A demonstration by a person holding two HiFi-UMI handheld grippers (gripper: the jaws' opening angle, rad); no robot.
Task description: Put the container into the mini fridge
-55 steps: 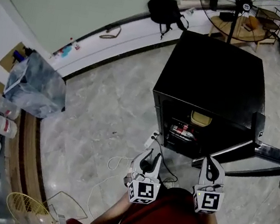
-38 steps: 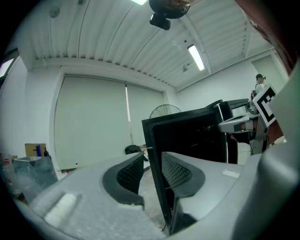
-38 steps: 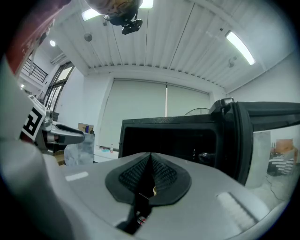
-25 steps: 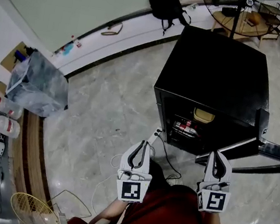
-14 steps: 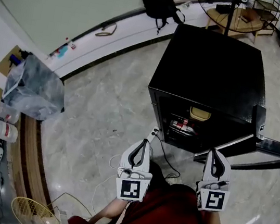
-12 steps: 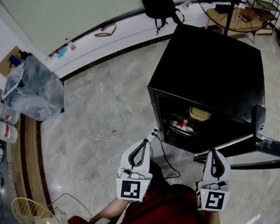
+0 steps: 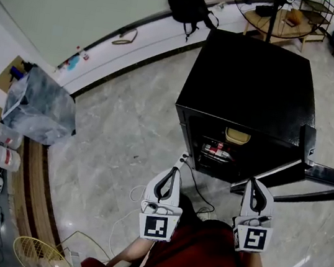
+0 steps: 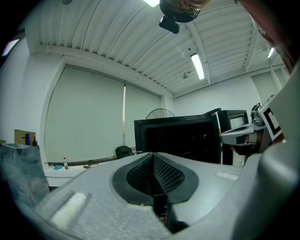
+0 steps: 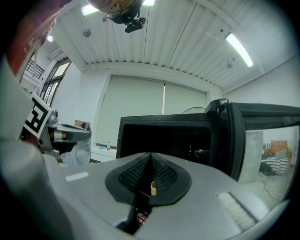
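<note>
Left gripper view shows the left gripper point(image 8: 152, 157) with its jaws pressed fully together and nothing between them. Right gripper view shows the right gripper point(image 9: 151, 154) with its jaws also meeting at the tips and holding nothing. A sliver of tan shows through the slot lower down, too small to identify. Head view places both grippers near the person's body, in front of the black mini fridge point(image 7: 250, 86) and clear of it. The fridge door point(image 7: 329, 180) hangs open to the right. The container point(image 7: 237, 136), pale tan and lidded, sits on the upper shelf inside, above red packages point(image 7: 214, 150).
</note>
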